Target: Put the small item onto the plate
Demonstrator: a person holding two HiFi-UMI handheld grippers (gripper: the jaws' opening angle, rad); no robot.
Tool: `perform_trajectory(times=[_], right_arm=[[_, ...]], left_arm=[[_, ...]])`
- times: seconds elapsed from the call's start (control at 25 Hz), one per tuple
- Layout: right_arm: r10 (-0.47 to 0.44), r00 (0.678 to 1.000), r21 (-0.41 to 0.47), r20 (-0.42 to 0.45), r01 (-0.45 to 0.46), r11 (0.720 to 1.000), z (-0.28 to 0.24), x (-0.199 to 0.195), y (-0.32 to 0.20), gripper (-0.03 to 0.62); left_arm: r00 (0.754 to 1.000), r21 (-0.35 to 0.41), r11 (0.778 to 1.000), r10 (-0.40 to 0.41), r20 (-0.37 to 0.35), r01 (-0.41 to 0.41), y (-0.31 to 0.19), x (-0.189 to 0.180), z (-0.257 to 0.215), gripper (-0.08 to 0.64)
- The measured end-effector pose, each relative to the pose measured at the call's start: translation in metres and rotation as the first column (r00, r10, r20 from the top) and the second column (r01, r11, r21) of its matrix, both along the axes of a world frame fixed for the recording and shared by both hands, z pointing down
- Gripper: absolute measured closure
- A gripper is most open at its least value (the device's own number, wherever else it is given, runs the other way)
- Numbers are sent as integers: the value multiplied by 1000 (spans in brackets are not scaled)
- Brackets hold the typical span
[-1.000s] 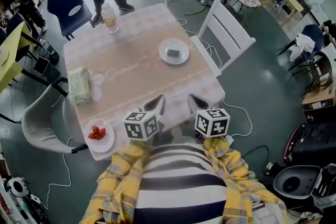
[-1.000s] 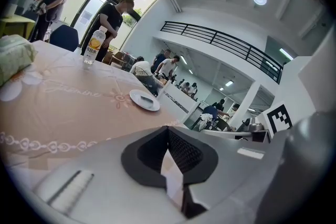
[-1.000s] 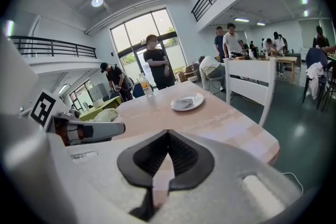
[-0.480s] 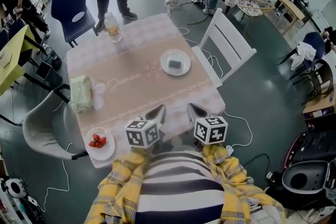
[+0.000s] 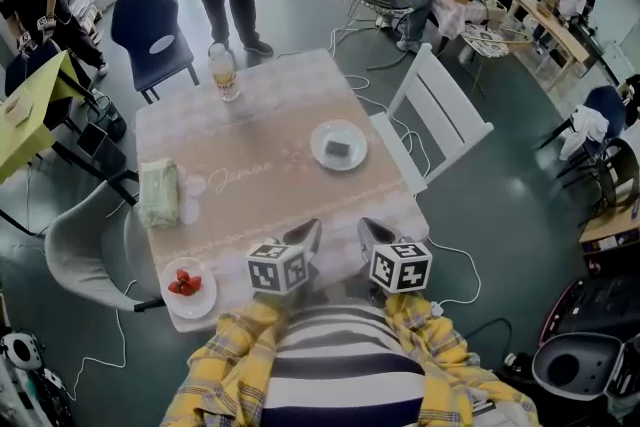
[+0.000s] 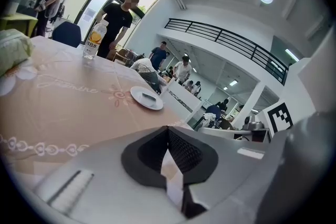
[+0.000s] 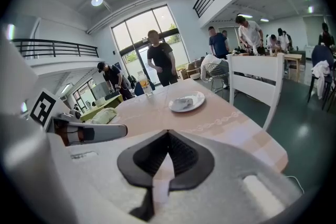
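Left gripper (image 5: 308, 231) and right gripper (image 5: 366, 227) sit side by side at the near edge of the table (image 5: 250, 130), and my fingers are pressed together on both with nothing between them. The small item (image 5: 338, 149) is already on the white plate (image 5: 319, 140) on the far right part of the table, well apart from both grippers. It's a dark block lying flat, long axis roughly left-right in the head view, ends alike so no clear front. The bottle (image 5: 223, 72) is at the far edge, the green pack (image 5: 158, 193) on the left side, and the second plate (image 5: 205, 301) with red fruit (image 5: 185, 282) at the near-left corner.
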State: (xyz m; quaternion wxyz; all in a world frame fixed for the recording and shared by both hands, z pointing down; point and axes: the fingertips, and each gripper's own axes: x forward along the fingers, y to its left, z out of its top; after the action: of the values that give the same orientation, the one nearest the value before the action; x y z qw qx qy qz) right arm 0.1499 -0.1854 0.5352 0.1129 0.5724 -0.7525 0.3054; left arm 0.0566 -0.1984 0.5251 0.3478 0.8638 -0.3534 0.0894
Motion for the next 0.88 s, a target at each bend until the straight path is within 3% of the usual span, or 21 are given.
perform_trajectory(times=[0.64, 0.88], right_arm=[[-84, 996, -27, 1, 84, 996, 5, 21, -23, 595], [-118, 993, 43, -11, 118, 992, -13, 26, -49, 595]], left_arm=[[999, -25, 999, -47, 11, 48, -26, 34, 7, 558], [996, -10, 996, -88, 2, 88, -40, 33, 3, 558]])
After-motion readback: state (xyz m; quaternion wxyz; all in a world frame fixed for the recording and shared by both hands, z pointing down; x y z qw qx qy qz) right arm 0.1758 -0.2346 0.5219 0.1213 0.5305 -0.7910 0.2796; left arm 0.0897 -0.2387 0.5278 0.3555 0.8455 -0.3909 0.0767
